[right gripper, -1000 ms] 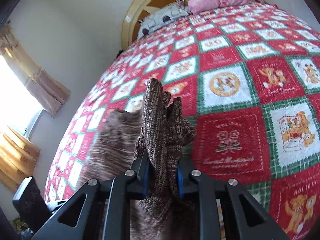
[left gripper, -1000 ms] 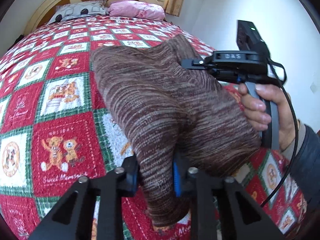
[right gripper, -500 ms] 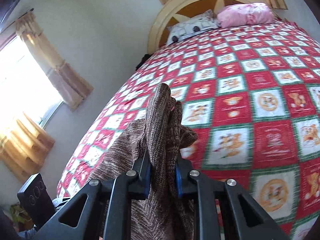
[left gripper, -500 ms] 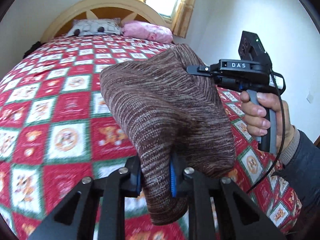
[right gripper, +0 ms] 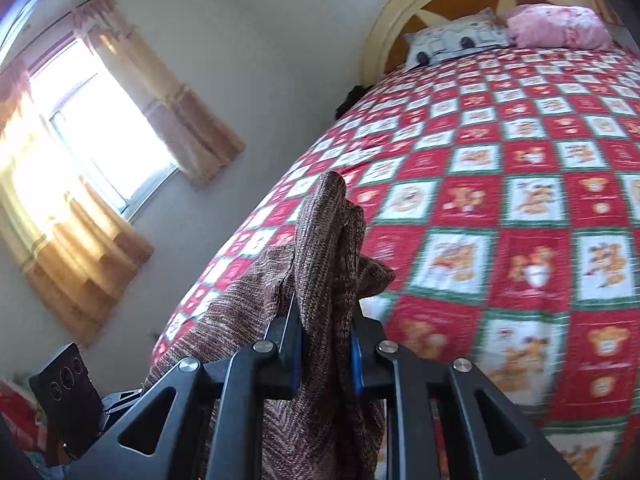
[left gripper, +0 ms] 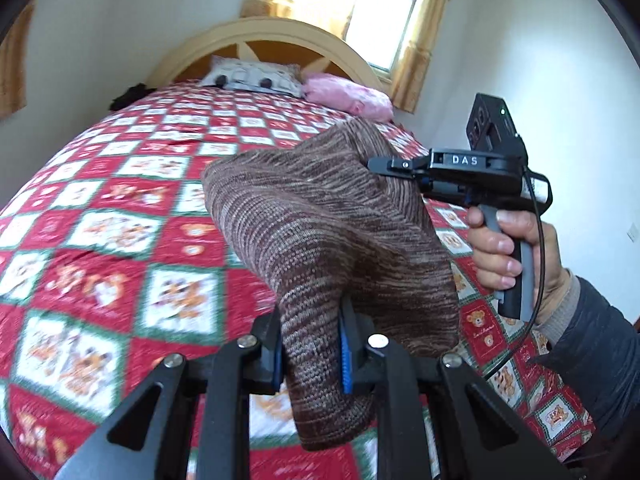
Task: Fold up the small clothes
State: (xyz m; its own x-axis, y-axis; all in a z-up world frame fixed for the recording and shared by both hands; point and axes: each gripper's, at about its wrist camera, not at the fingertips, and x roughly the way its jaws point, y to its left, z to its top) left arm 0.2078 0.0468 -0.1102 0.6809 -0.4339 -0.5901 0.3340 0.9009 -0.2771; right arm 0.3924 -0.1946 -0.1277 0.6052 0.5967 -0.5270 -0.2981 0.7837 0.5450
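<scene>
A brown striped knit garment [left gripper: 320, 232] hangs in the air above the bed, stretched between both grippers. My left gripper [left gripper: 310, 354] is shut on its near lower edge. My right gripper [right gripper: 324, 344] is shut on a bunched corner of the same garment [right gripper: 324, 248]. In the left wrist view the right gripper [left gripper: 380, 164] shows at the right, held by a hand, its tips buried in the garment's far corner. The part of the garment under both grippers is hidden.
The bed's red, white and green quilt [left gripper: 120, 216] lies below, and shows in the right wrist view [right gripper: 520, 208] too. A grey pillow [left gripper: 256, 78] and a pink pillow [left gripper: 348, 96] lie by the arched headboard [left gripper: 272, 40]. Curtained windows and white walls surround the bed.
Both grippers have risen with the garment, lifting it higher off the quilt. The cameras tilt up, showing more wall, window and headboard. The grips are unchanged.
</scene>
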